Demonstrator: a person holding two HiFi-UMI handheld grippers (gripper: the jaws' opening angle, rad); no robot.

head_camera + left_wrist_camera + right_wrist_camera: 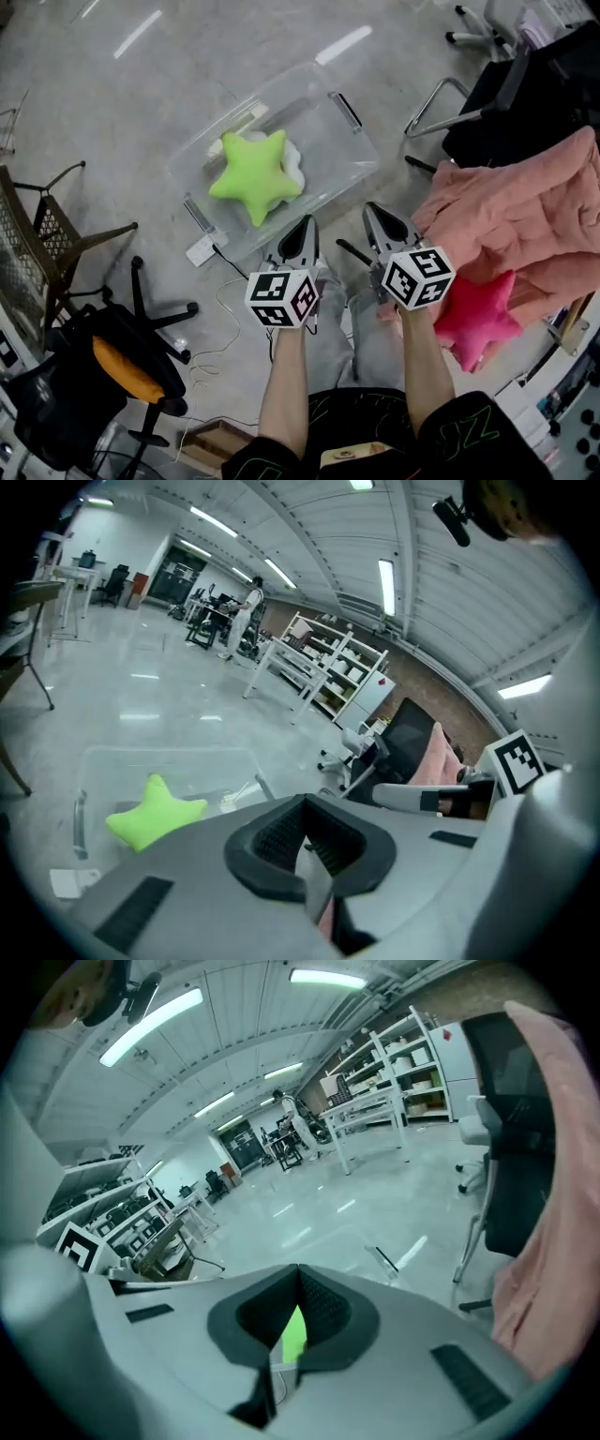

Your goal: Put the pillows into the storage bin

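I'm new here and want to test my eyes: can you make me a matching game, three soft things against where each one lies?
Things:
1. green star pillow
2. pink star pillow
3. orange cushion

Places:
A. on the black chair
B. inside the clear bin
C. beside the pink blanket

Pairs: 1-B, 2-C, 3-A.

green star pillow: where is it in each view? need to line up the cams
Head view: green star pillow sits upper centre-left, inside the clear storage bin.
Left gripper view: lower left, in the bin, left of the jaws.
Right gripper view: low centre, only a green sliver past the jaws, likely the pillow.
Shared landmark: the pink blanket, on the right in every view.
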